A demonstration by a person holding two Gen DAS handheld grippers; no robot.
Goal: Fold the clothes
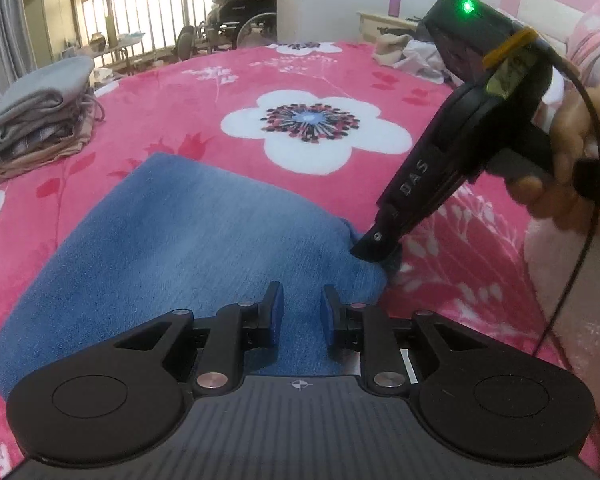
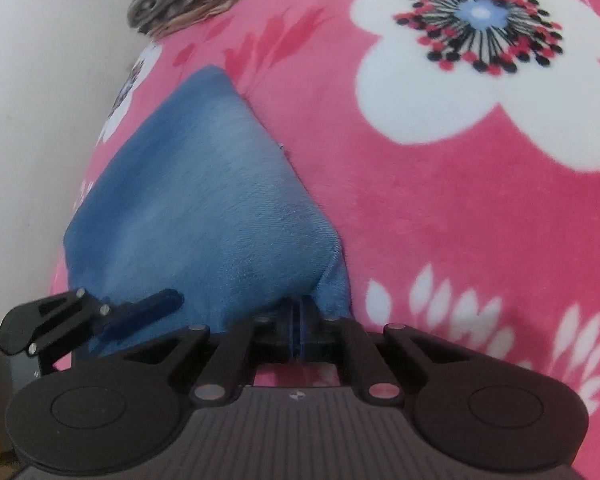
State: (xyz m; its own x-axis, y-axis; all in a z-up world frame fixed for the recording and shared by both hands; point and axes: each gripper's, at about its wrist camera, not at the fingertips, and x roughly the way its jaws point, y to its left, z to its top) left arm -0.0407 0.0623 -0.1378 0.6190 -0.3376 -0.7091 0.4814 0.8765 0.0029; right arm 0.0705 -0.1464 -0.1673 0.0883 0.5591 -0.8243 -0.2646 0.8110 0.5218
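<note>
White letters reading "DAS" run along the black body of the right gripper (image 1: pixel 374 250), at about four o'clock in the left wrist view. The first letter is possibly a "D". No other lettering is legible.

- Pink floral blanket (image 1: pixel 204 92) covers the bed.
- Wheelchair (image 1: pixel 240 16) at upper centre, beside window bars (image 1: pixel 140 12).
- Purple cup (image 1: pixel 395 3) on a cream shelf (image 1: pixel 374 20), upper right.
</note>
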